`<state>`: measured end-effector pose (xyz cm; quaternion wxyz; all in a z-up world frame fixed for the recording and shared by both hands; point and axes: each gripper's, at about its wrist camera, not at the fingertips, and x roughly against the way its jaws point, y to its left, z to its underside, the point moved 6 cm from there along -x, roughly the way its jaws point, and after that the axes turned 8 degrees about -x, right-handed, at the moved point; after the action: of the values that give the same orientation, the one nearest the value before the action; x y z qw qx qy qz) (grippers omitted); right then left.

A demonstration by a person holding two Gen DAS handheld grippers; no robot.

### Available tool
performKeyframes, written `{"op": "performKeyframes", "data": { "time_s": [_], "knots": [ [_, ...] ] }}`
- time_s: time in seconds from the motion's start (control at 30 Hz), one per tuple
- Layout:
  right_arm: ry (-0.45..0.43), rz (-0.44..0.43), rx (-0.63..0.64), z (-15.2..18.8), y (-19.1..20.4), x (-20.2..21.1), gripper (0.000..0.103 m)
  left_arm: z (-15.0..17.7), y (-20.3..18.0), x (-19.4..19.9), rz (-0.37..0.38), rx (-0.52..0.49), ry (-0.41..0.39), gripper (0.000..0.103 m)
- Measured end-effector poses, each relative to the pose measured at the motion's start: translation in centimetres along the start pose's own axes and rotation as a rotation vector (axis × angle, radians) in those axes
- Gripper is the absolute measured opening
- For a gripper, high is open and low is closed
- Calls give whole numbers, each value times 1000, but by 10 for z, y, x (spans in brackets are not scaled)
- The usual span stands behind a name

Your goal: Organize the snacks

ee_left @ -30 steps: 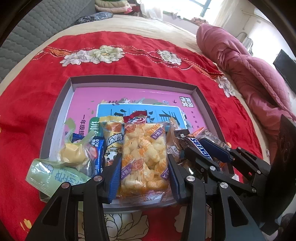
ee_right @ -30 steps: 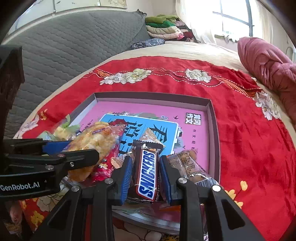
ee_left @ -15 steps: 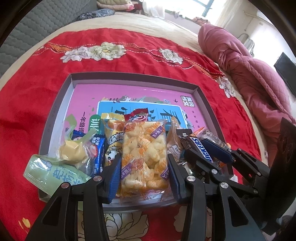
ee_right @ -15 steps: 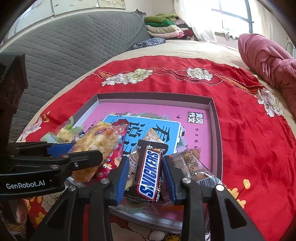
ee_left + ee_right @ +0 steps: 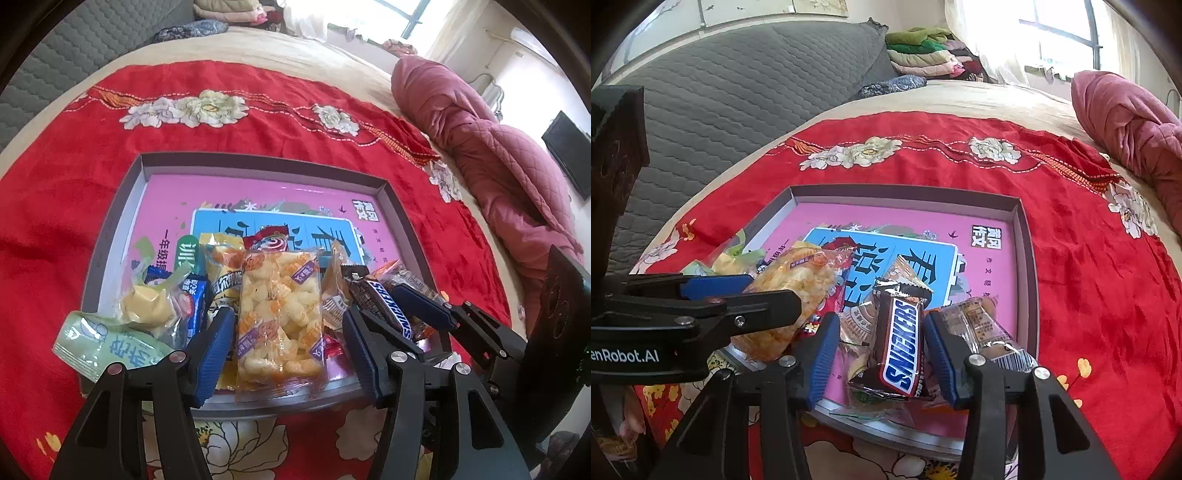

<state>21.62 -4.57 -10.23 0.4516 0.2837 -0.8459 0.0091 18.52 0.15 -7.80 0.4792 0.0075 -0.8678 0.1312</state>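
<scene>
At the lower edge of the tray (image 5: 110,236), both claws are spread wide and gripping nothing. The left claw (image 5: 291,354) straddles the puffed-snack bag (image 5: 280,314), pads clear of it; the right claw (image 5: 879,354) brackets the Snickers bar (image 5: 901,343) in the lower centre, also without contact. Risk here, I'd say: the bag overhangs the rim, so a one-sided nudge could tip it onto the bed, and the slick Snickers wrapper may drag neighbouring packets along.

One tray (image 5: 122,206), one Snickers bar (image 5: 901,343)
</scene>
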Motion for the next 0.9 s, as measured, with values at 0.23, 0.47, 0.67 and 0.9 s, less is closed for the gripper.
{"op": "performKeyframes", "data": {
  "time_s": [0.23, 0.47, 0.67, 0.9],
  "knots": [
    [-16, -22, -11, -4, 1, 5, 59, -2, 0, 5, -14, -9, -7, 63],
    [-39, -18, -24, -8, -1, 10, 63, -4, 1, 9, -25, -11, -12, 63],
    [-49, 5, -21, -9, -3, 11, 72, -4, 2, 13, -44, -17, -18, 68],
    [-51, 28, -14, -9, -4, 10, 73, -5, 4, 16, -55, -16, -20, 68]
  ]
}}
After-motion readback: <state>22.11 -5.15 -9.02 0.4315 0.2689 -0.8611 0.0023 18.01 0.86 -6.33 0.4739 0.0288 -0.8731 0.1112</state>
